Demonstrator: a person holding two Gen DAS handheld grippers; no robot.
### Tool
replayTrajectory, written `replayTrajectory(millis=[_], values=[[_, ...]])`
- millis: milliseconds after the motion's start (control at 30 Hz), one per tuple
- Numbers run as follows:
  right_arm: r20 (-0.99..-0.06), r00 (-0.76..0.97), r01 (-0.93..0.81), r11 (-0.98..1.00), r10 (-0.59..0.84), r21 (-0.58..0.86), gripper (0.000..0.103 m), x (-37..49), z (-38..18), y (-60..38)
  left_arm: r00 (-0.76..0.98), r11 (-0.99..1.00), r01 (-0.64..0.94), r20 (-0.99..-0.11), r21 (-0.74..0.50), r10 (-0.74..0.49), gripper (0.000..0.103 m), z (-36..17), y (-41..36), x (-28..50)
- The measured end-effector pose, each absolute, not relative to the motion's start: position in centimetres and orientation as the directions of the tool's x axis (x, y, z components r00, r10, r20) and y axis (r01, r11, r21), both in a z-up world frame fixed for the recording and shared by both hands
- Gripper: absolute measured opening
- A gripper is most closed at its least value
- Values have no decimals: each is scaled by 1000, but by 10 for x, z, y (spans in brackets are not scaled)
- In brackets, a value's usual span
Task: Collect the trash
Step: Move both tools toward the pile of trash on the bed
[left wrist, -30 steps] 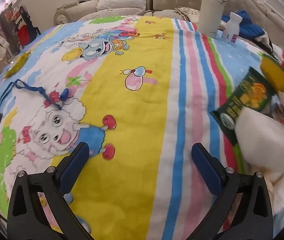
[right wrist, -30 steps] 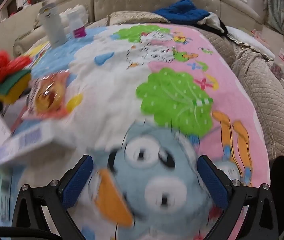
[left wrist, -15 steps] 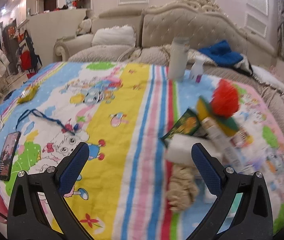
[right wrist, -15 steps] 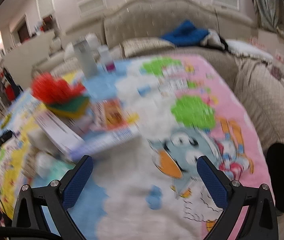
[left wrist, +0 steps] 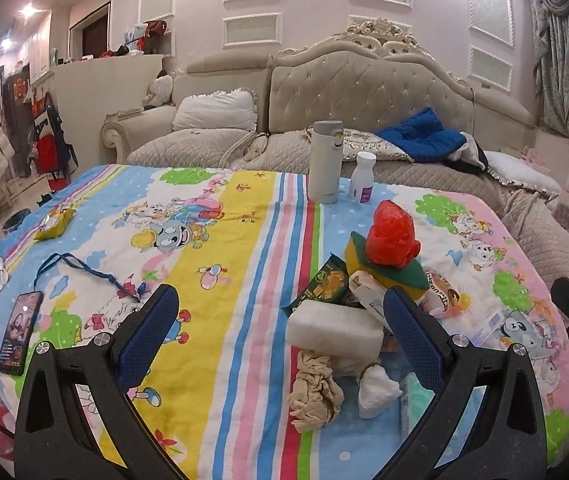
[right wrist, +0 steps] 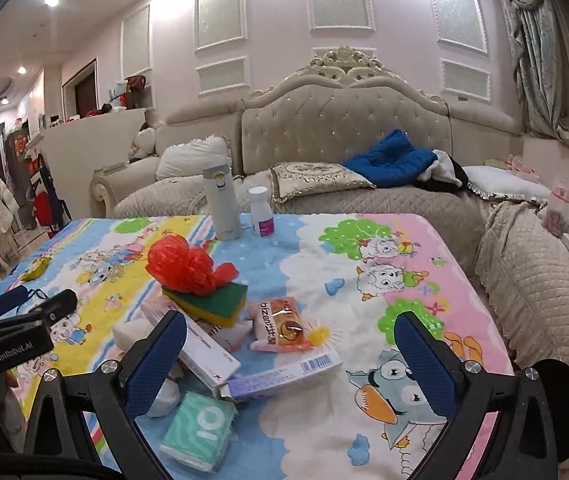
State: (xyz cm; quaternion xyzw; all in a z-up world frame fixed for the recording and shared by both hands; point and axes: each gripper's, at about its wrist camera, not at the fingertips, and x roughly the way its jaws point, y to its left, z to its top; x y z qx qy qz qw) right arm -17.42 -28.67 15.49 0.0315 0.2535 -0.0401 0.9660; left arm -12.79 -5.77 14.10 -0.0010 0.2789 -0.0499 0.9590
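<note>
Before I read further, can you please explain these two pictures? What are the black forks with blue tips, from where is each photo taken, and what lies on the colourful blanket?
The forks are hand-held grippers, one in each hand of a person; no robot arm is there. Each carries a camera looking along its fingers. One picture comes from the left gripper, the other from the right gripper. Both are open and hold nothing. On the blanket lies a pile of rubbish: a red plastic bag on a sponge, a snack packet, boxes and crumpled paper. Further back stand a flask and a small bottle. A phone lies at the left edge.
</note>
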Motion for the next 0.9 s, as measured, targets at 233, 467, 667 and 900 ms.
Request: replayTrajectory(millis=[233,467,667,900], values=[[-489,870,95,995,-66,35,103,-173,153,-286,845,994,105,-524,-38,-109,102,141,-60,-132],[-497,865,95,995,-70,24,103,-171,149,-286,841,992,116,-526,-52,-126,102,141,-64,-133],[-497,865,93,995,-69,22,103,-170,149,-287,838,991,121,-530,-50,-129,102,142,-67,-131],[-500,863,96,995,-67,32,103,-169,149,-288,838,991,122,-529,-53,-132,102,141,-69,-130]])
